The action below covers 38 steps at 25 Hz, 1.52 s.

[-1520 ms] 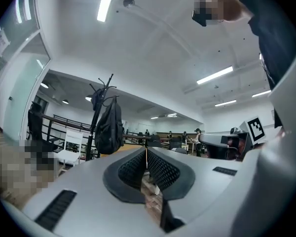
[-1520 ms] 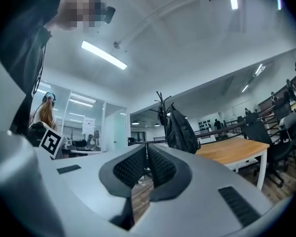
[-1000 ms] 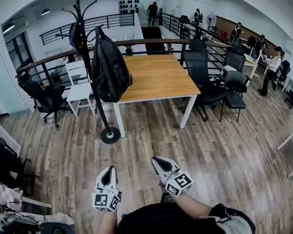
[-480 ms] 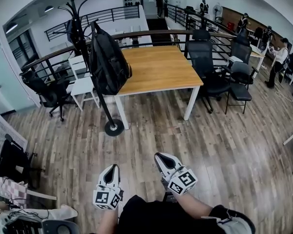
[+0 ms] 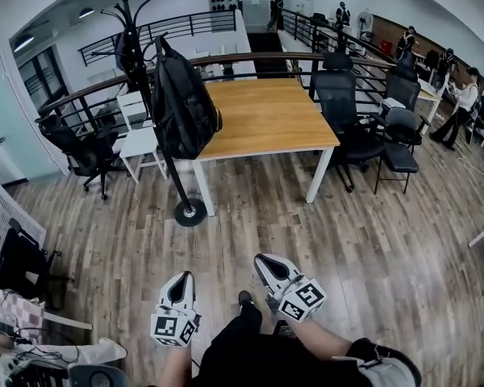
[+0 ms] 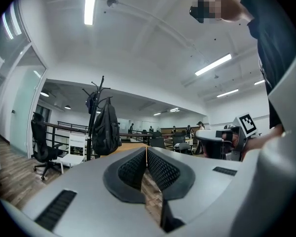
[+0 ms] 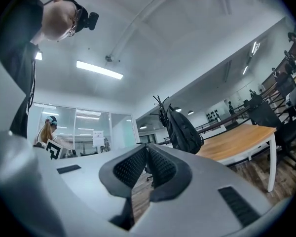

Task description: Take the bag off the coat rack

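A black backpack [image 5: 181, 103] hangs by its top loop from a black coat rack [image 5: 156, 87] whose round base [image 5: 190, 213] stands on the wood floor beside a wooden table [image 5: 262, 119]. The backpack [image 6: 106, 130] shows far ahead in the left gripper view, and the backpack [image 7: 183, 131] also in the right gripper view. My left gripper [image 5: 182, 279] and right gripper [image 5: 263, 263] are low in the head view, well short of the rack. Both are shut with nothing between the jaws.
Black office chairs [image 5: 351, 119] stand right of the table. A white chair [image 5: 137, 135] and another black chair [image 5: 81, 147] stand left of the rack. A railing [image 5: 250, 59] runs behind. People stand at the far right [image 5: 460, 103]. A chair with clutter [image 5: 20, 272] sits at my left.
The view has crept a little toward the rack and table. A dark shoe now shows between the two grippers. Both grippers stay shut.
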### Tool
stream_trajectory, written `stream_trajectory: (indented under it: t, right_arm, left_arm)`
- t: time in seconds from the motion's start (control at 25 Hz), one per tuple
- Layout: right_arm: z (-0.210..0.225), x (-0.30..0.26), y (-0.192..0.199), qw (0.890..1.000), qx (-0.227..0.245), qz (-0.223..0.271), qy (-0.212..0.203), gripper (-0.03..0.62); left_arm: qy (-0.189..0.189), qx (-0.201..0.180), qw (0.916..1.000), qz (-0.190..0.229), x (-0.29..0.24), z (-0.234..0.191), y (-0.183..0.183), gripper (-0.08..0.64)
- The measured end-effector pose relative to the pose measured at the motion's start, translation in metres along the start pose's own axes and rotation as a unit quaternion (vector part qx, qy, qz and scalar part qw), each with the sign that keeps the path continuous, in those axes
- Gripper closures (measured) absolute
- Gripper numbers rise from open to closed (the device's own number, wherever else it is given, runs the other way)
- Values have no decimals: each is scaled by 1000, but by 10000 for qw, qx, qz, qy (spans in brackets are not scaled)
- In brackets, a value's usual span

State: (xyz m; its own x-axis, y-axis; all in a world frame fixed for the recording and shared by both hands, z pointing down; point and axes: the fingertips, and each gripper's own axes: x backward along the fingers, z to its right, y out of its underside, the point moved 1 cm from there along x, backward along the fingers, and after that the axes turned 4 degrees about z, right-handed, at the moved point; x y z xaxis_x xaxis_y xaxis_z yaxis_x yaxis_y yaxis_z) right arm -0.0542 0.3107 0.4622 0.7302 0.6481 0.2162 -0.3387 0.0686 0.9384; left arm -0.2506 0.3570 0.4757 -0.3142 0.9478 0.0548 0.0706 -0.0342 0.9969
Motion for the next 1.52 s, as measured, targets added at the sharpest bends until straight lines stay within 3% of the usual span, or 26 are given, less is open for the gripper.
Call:
stream_trajectory:
  t: [0.12,0.32,0.84,1.16,1.52]
  right_arm:
    - [9,-3,-9,9998,138,112,-15,552]
    - [34,-14,-19,9995,287,82,75,552]
    - [112,-96,-34,9992,398,42,89,552]
    - [164,-149,-43,9988,400,81,261,552]
    - [201,-202,-43,9976,645,42,246,552]
  left_arm:
    - [-1,-3,10000,67,-11,-5,2,543]
    - [152,-494,9985,154,-42,-4,-3,543]
    - [340,-253,9988,242,-155,-51,3,543]
    - [555,-400,9973,261,-229,-81,-12,543]
    - [813,-571,9949,171,-294,-105,-5,543]
